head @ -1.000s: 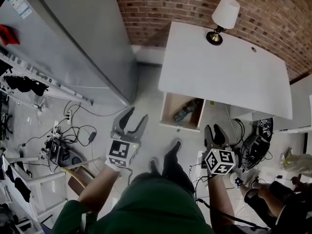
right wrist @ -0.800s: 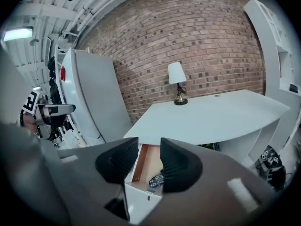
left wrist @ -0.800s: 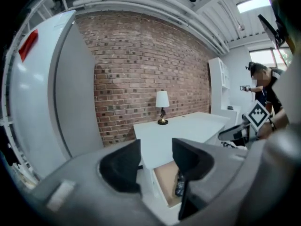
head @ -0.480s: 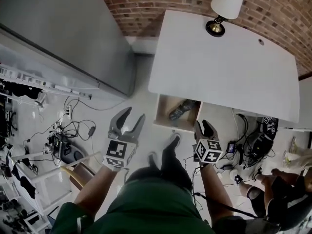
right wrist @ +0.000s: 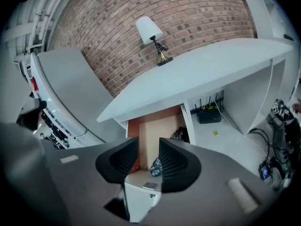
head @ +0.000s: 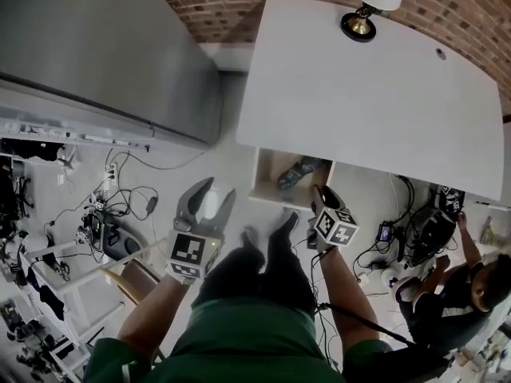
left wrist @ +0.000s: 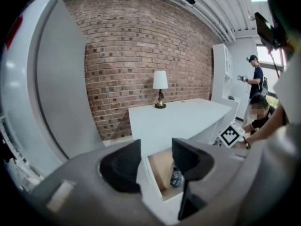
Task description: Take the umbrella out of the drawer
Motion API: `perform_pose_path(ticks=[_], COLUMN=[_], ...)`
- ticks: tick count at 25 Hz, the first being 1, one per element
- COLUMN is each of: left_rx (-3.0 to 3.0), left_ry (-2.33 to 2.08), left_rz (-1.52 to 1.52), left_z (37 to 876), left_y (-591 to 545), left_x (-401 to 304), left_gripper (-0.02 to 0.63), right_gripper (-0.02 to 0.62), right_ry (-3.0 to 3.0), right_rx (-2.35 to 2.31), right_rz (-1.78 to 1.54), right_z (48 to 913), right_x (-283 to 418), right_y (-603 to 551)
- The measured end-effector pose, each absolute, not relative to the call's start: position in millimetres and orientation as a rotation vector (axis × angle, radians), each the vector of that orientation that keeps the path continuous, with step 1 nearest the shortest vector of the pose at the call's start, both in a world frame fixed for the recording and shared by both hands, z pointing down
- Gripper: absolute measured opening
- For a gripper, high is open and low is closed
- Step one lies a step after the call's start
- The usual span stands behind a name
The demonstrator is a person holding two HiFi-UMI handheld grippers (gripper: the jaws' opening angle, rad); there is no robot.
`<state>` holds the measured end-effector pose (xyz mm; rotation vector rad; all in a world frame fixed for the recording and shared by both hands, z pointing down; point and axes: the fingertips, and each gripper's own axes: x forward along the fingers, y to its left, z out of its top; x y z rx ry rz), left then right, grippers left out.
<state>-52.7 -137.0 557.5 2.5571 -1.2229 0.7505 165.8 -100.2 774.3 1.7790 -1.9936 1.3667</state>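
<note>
The drawer under the white desk is pulled out, with a dark patterned folded umbrella lying in it. My right gripper hovers at the drawer's front right corner, jaws open and nothing between them. In the right gripper view the umbrella shows through the gap of the right gripper, above the drawer's white front. My left gripper stands open over the floor, left of the drawer. The left gripper looks at the drawer and the umbrella.
A lamp stands at the desk's back edge. A tall grey cabinet fills the left. Cables and power strips litter the floor at left. A person crouches at the lower right. A router sits under the desk.
Both grippers have come down and forward toward the drawer. The right one moved more and now sits at the drawer's front corner. Neither has taken hold of anything.
</note>
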Motion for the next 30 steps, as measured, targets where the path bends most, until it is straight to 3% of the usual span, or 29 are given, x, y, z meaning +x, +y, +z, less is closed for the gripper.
perform_pose_path(ticks=[13,30], left_rx=[2.551,2.538], left_ry=[-1.086,-1.176], left_rz=[0.827,0.772], left_z=[636.5,683.9], left_y=[-163.0,-186.4], left_x=[-72.9,-102.9], left_gripper=[0.206,0.202], right_gripper=[0.175,0.253], right_ry=[-1.781,-1.566], right_rx=[1.862,1.747], right_rz=[1.749,1.818], right_z=[880.9,1000.1], right_x=[152.2,137.4], right_y=[-121.5,-171.7])
